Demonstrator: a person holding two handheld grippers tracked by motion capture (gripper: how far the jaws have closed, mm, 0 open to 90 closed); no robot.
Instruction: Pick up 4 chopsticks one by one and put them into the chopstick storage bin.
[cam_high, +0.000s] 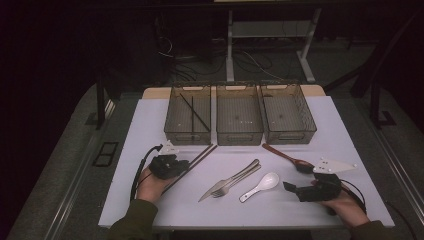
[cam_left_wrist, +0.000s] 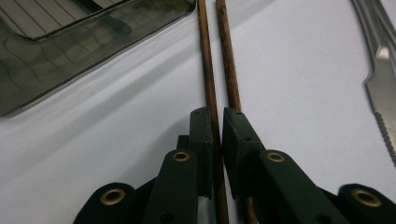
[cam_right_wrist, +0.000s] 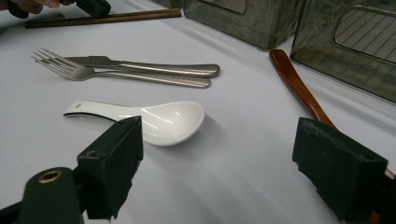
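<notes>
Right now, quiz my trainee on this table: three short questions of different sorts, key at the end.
1. True or false: the left tool is shut on one brown chopstick.
2. Which lies nearest the right tool? A) white spoon B) knife C) fork
3. How many mesh bins stand at the far side of the table, and which one already holds chopsticks?

Key:
1. True; the second chopstick lies just outside the jaws.
2. A.
3. Three; the left one in the high view.
</notes>
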